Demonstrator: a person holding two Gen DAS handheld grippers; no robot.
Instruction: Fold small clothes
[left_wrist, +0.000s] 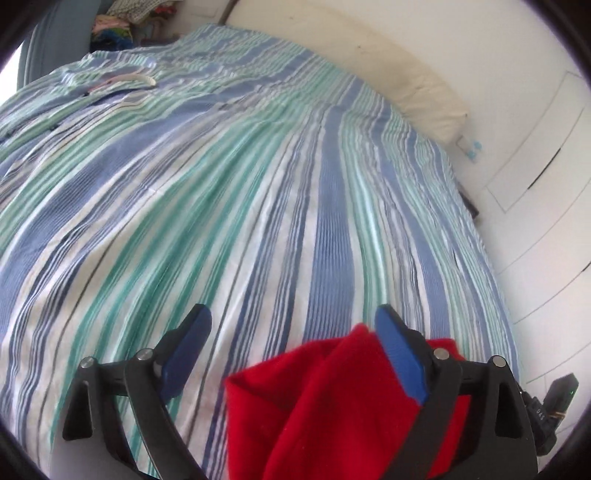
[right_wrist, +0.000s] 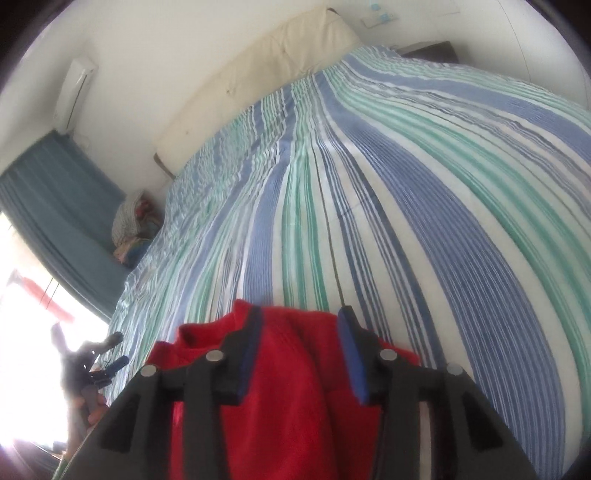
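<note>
A red garment (left_wrist: 314, 398) lies bunched on the striped bedcover (left_wrist: 258, 184) at the near edge of the bed. My left gripper (left_wrist: 291, 317) stands wide open; the red cloth rests against the inner face of its right finger (left_wrist: 399, 354), and the left finger is clear of it. In the right wrist view the same red garment (right_wrist: 291, 387) fills the gap between the fingers of my right gripper (right_wrist: 300, 314), whose blue pads stand apart and do not pinch it. The lower part of the garment is hidden under both grippers.
The blue, green and white bedcover (right_wrist: 406, 184) runs back to a cream headboard cushion (right_wrist: 266, 66). A white hanger (left_wrist: 136, 79) lies far left on the bed. A pile of clothes (right_wrist: 133, 221) sits by the blue curtain (right_wrist: 55, 206). White cupboard doors (left_wrist: 535, 147) stand to the right.
</note>
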